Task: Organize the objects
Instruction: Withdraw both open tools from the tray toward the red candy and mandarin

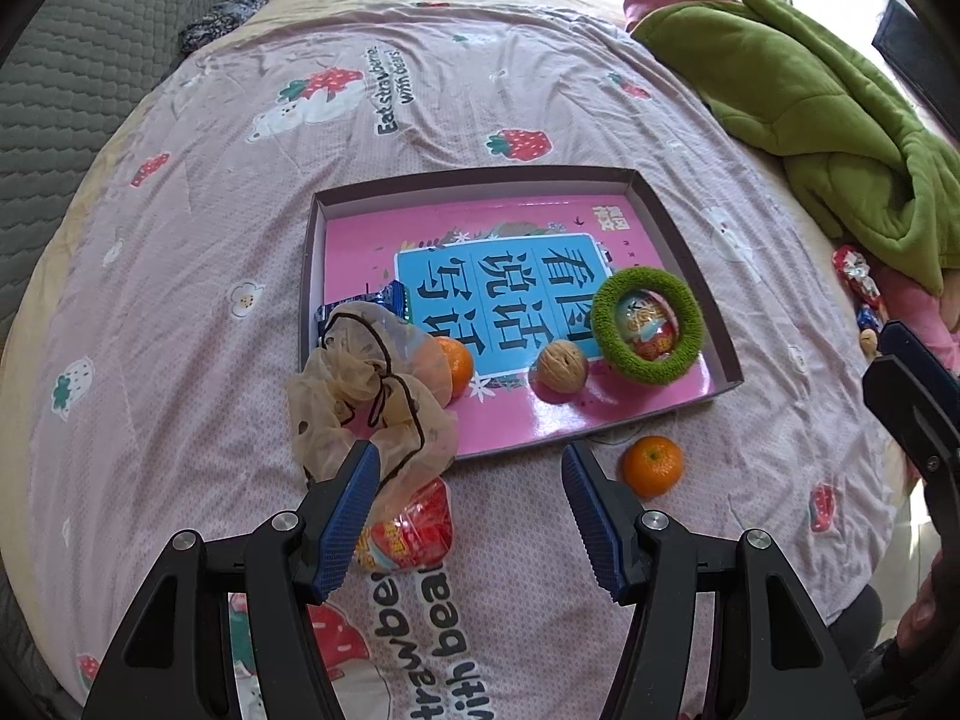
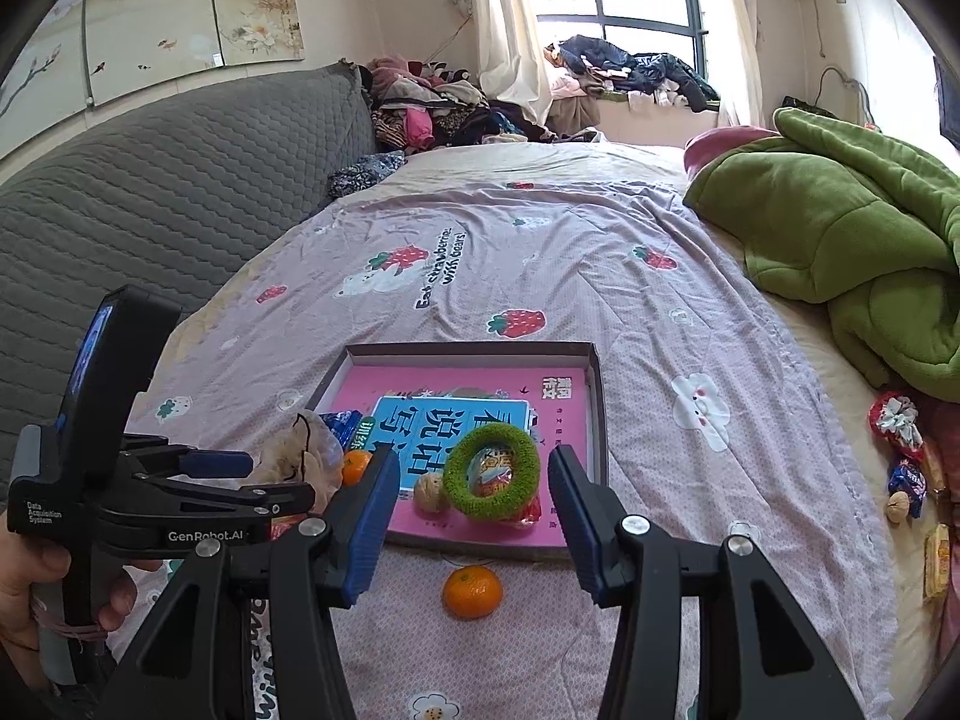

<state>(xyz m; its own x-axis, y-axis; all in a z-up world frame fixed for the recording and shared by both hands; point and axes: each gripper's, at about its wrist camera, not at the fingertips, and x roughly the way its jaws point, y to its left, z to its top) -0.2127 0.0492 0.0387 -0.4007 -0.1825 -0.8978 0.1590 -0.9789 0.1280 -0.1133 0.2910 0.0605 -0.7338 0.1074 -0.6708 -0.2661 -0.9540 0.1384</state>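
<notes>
- My left gripper (image 1: 471, 516) stands wide, nothing between its jaws; its left finger (image 1: 345, 516) overlaps the sheer drawstring pouch (image 1: 366, 396).
- My right gripper (image 2: 474, 516) is also apart and empty, above the loose tangerine (image 2: 472, 591) on the bedspread (image 2: 540, 276).
- Red snack packet (image 1: 411, 531) lies under the pouch.
- Shallow box (image 1: 678, 228) beyond: pink book (image 1: 528, 414), second tangerine (image 1: 456, 363), walnut (image 1: 562, 367), green fuzzy ring (image 1: 648, 324) around a foil egg (image 1: 651, 324).

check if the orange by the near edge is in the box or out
Out. The orange lies on the bedspread just outside the box's near wall; another orange sits inside.
</notes>
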